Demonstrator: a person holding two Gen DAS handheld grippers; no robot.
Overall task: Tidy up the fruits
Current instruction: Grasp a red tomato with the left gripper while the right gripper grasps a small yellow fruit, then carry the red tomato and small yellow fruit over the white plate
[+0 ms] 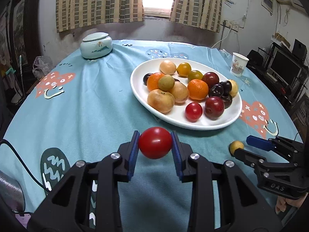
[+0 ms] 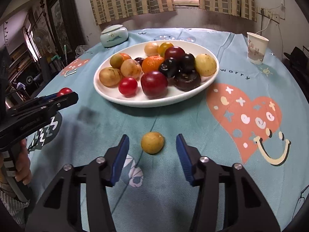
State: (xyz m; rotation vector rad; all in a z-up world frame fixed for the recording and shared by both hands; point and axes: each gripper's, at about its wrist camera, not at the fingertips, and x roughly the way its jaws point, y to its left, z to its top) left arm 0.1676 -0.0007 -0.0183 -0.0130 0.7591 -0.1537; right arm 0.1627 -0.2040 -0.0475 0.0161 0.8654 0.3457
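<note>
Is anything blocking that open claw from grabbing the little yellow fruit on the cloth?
Nothing visible does. The yellow fruit lies alone on the tablecloth, just ahead of the open right gripper, with bare cloth on both sides.

Glossy red tomato (image 1: 155,142), matt cloth tablecloth (image 1: 92,104), glazed white plate (image 1: 193,124).

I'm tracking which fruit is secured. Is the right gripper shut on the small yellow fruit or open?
Open. The right gripper has both blue pads apart from the yellow fruit, which rests on the tablecloth between them.
</note>
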